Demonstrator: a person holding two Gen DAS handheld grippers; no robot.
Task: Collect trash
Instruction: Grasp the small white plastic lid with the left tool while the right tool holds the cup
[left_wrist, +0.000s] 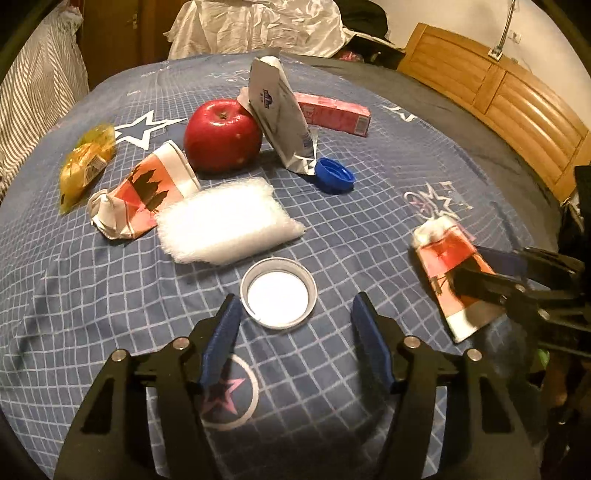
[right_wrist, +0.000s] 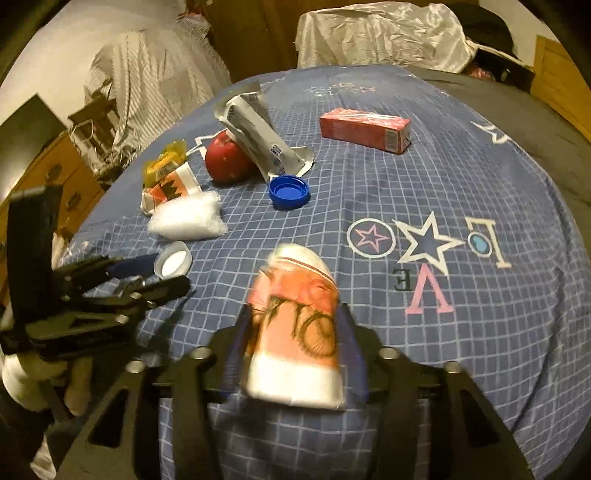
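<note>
On a blue checked bedsheet (left_wrist: 369, 206) lie bits of trash. My left gripper (left_wrist: 295, 314) is open, its blue fingers either side of a white jar lid (left_wrist: 279, 293), just short of it. My right gripper (right_wrist: 293, 332) is shut on a crushed orange-and-white paper cup (right_wrist: 295, 332); the cup also shows in the left wrist view (left_wrist: 452, 280). A second crushed paper cup (left_wrist: 144, 192), a white plastic bag (left_wrist: 227, 221), a blue bottle cap (left_wrist: 334, 174), a white pouch (left_wrist: 279, 114), a pink box (left_wrist: 334, 112) and a yellow wrapper (left_wrist: 85, 166) lie further off.
A red apple (left_wrist: 221, 136) sits by the white pouch. A wooden headboard (left_wrist: 498, 96) runs along the right. White cloth (left_wrist: 258, 26) is heaped beyond the far edge. A striped cloth (left_wrist: 37, 88) hangs at the left.
</note>
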